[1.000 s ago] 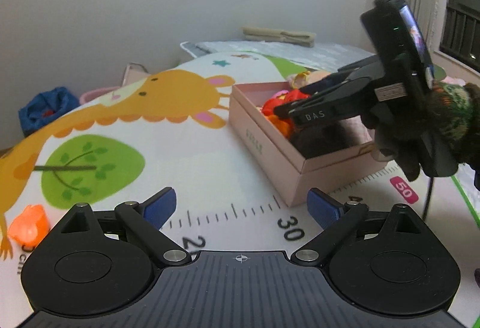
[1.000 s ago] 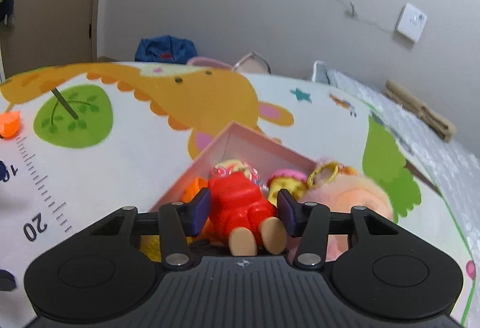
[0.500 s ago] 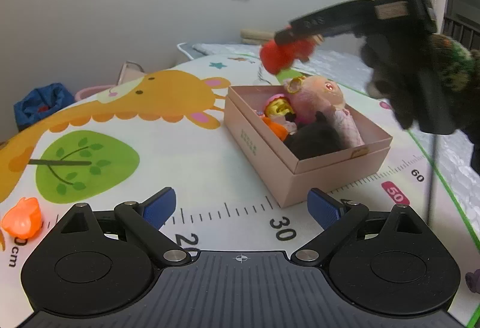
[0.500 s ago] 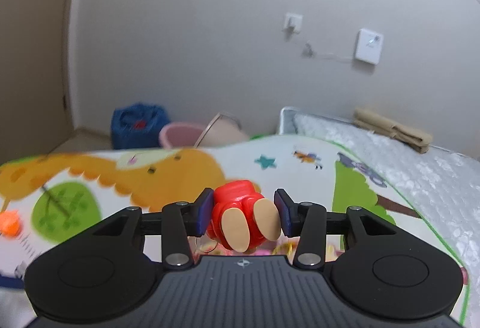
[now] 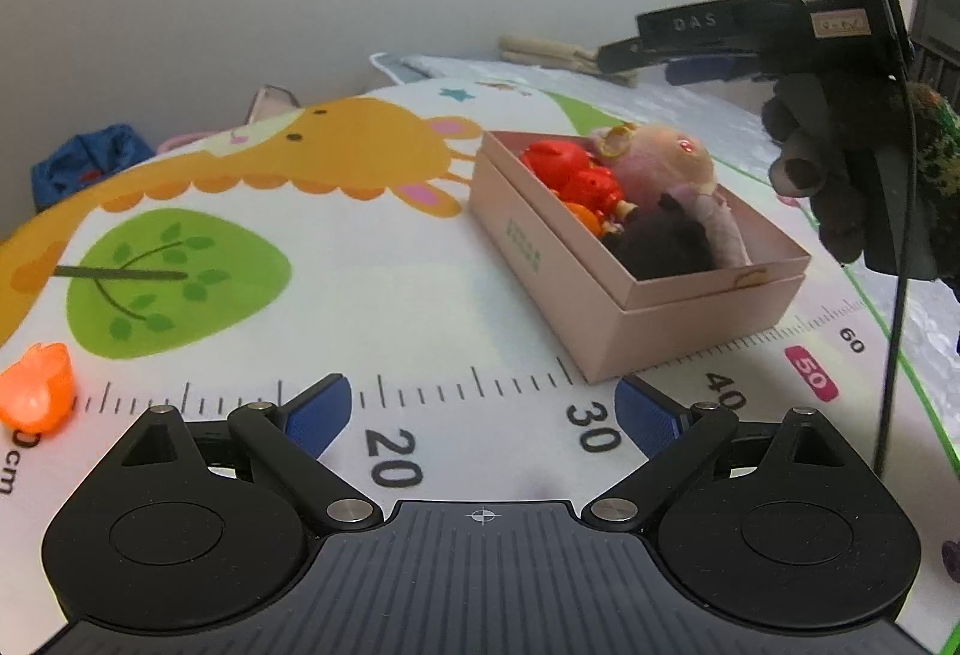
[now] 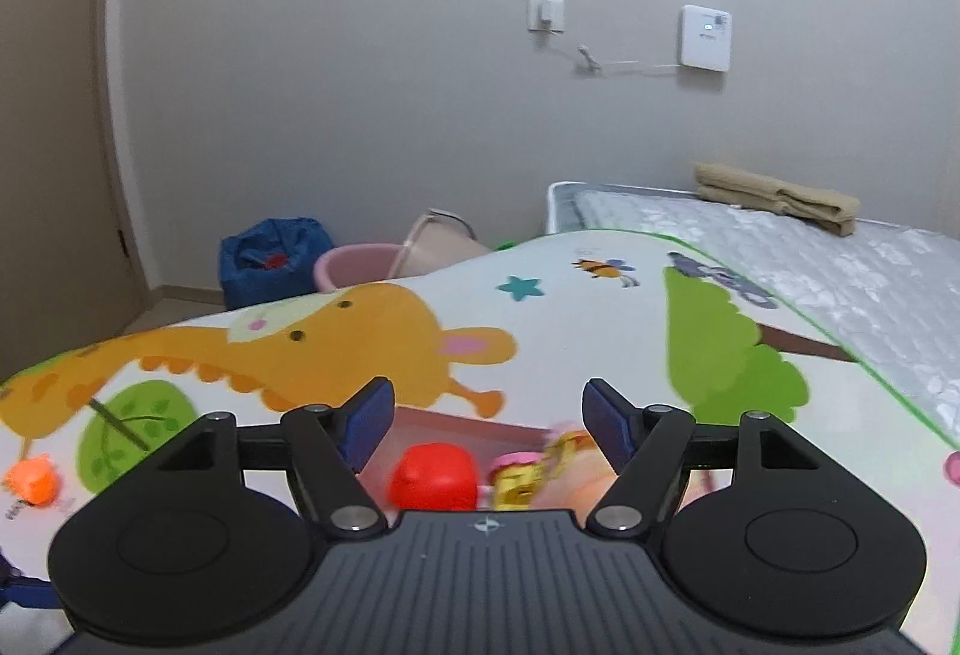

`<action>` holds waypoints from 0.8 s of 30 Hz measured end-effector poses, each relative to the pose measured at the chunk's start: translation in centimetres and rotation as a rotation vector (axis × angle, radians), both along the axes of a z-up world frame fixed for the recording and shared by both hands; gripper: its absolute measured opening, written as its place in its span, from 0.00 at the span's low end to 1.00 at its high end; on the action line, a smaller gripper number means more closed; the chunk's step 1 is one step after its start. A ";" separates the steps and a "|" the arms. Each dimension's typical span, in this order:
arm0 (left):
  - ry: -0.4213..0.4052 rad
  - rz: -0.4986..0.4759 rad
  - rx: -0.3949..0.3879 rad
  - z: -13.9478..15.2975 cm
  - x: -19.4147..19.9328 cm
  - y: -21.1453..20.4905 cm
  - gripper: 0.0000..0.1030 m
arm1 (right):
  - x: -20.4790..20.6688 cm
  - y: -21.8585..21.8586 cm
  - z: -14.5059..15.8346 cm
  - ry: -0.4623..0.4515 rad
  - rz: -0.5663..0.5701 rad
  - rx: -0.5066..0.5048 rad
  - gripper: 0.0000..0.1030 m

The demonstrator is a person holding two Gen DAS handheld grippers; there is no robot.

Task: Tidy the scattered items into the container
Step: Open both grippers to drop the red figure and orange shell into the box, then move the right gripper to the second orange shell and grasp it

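- Pink cardboard box [image 5: 606, 295], rectangular with matte walls, sits on the glossy giraffe-print play mat [image 5: 336, 259] by the printed ruler marks.
- Inside the box: a smooth red plastic toy [image 5: 576, 175] at the far end, a fuzzy pink plush doll [image 5: 666, 163] beside it, something dark and furry nearest you.
- Your right gripper [image 6: 489, 421] hangs above the box, fingers spread wide, nothing between them; red toy sits below in the box.
- Your left gripper [image 5: 480, 409] is low over the mat, blue-padded fingers wide apart, empty.
- Small translucent orange toy [image 5: 36, 394] lies on the mat, well apart from the box, at your far left.
- Gloved hand [image 5: 840, 175] holds the right gripper's handle.
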State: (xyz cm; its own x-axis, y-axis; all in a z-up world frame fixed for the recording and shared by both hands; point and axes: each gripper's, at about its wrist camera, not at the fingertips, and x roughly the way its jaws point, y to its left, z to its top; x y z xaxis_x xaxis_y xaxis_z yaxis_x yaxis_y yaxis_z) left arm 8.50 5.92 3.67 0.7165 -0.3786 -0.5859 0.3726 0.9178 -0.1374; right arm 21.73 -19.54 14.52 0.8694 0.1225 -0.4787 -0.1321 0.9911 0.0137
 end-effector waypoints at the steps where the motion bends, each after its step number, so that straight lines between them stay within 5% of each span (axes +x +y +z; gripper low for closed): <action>1: -0.014 0.007 0.004 0.0 -0.3 0.2 0.95 | -0.3 0.4 0.0 0.000 0.013 0.008 0.69; 7: -0.029 0.163 -0.002 -0.2 -1.5 5.6 0.95 | -3.0 5.5 -0.9 -0.006 0.156 -0.010 0.81; 12: -0.030 0.349 0.089 -1.3 -2.8 10.4 0.96 | -6.1 12.8 -4.0 0.000 0.363 -0.114 0.88; 16: 0.010 0.457 0.128 -2.2 -3.0 13.8 0.97 | -7.2 17.8 -7.0 0.050 0.485 -0.101 0.93; 24: 0.051 0.473 0.056 -2.9 -3.5 16.5 1.00 | -7.2 21.5 -10.6 0.060 0.420 -0.131 1.00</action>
